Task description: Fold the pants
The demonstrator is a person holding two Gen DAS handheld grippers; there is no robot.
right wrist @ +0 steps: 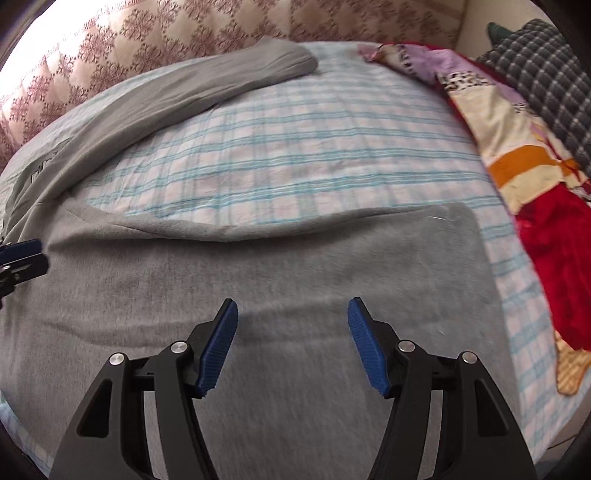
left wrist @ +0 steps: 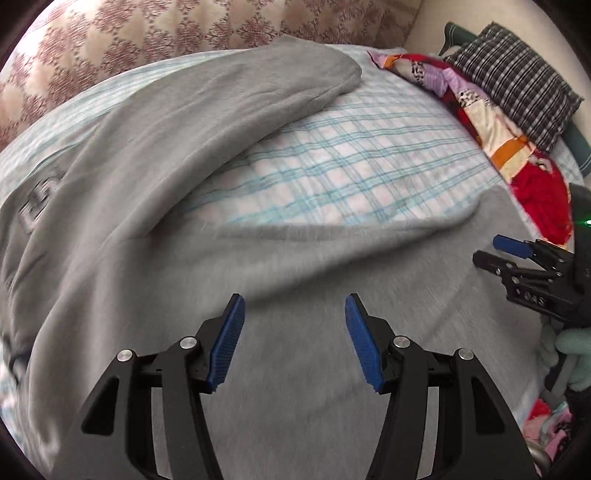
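Left gripper jaws apart, empty, over near leg of grey pants. Right gripper likewise apart over same leg nearer cuff. Pants spread in V on checked bedsheet, far leg toward upper left; likely poised to pinch near leg for fold.

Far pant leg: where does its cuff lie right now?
In both views the far pant leg runs to the bed's far edge, its cuff on the plaid sheet beside the headboard.
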